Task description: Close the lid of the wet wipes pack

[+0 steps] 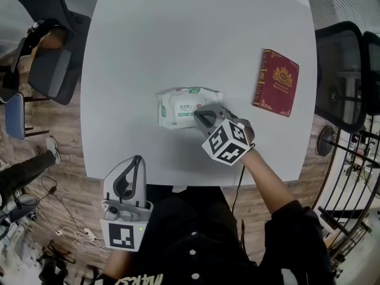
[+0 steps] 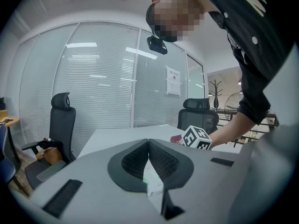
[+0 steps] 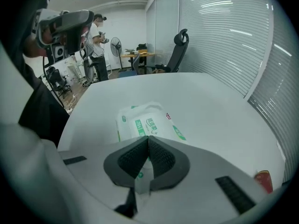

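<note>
The wet wipes pack (image 1: 181, 105), white with green print, lies flat near the middle of the white table (image 1: 178, 34). My right gripper (image 1: 196, 113) is shut, and its tips rest over the pack's near right part. In the right gripper view the shut jaws meet just in front of the pack (image 3: 147, 118), whose top looks flat. My left gripper (image 1: 139, 159) is shut on nothing and hangs at the table's near edge, well short of the pack. In the left gripper view its jaws (image 2: 148, 141) meet, with the right gripper's marker cube (image 2: 198, 137) beyond them.
A dark red booklet (image 1: 276, 82) lies on the table to the right of the pack. Black office chairs stand at the left (image 1: 50, 58) and at the right (image 1: 341, 76) of the table. Cables lie on the wooden floor (image 1: 65, 236) at lower left.
</note>
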### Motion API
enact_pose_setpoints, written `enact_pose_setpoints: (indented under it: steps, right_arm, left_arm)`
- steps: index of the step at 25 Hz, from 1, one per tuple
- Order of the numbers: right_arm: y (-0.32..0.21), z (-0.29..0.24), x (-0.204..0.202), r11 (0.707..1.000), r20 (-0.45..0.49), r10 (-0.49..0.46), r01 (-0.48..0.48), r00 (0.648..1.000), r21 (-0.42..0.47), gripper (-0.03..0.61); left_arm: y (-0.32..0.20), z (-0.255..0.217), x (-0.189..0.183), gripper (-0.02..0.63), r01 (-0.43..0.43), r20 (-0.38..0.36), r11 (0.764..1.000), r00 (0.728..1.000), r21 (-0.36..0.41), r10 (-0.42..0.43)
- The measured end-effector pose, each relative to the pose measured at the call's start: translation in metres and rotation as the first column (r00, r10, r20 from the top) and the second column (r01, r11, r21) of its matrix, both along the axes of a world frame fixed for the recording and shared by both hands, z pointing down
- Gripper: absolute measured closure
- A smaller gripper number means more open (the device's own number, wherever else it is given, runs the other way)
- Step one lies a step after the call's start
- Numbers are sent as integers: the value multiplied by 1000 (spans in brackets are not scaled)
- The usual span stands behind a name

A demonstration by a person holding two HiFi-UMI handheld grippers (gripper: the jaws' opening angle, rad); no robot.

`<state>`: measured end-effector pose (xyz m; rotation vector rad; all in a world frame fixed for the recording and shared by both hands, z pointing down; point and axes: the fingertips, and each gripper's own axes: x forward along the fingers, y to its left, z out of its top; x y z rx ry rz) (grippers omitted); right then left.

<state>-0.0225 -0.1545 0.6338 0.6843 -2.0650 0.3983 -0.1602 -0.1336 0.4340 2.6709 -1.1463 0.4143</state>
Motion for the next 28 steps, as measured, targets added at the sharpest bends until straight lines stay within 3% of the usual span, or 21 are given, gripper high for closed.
enact_pose_setpoints:
  steps: [5, 10, 16, 20, 25, 28]
  right_arm:
    - [-8, -33, 6, 993, 126, 100, -108, 987, 56, 551]
    - [-21, -102, 25, 940, 314, 247, -306, 917, 154, 550]
    - [-15, -180, 67, 827, 426, 318, -467, 847, 313, 549]
    - [-5, -230, 96, 721, 514, 371, -589, 773, 365, 550]
    - [16, -279, 120, 623, 623, 374, -683, 688, 380, 550]
    - [33, -305, 137, 544, 657, 380, -731, 652, 411, 549]
  left_arm:
    - [-3, -14, 4, 597, -4, -7, 1000, 1000, 30, 4]
    - [-12, -32, 7, 597, 14, -25, 998, 1000, 60, -12]
    - [-23, -60, 11, 597, 15, -52, 992, 999, 129, -8]
    - [-36, -94, 15, 597, -1, -89, 967, 996, 255, 24]
    - [-46, -110, 10, 597, 14, -91, 964, 996, 266, 10]
    - [-49, -121, 8, 597, 19, -100, 959, 995, 284, 10]
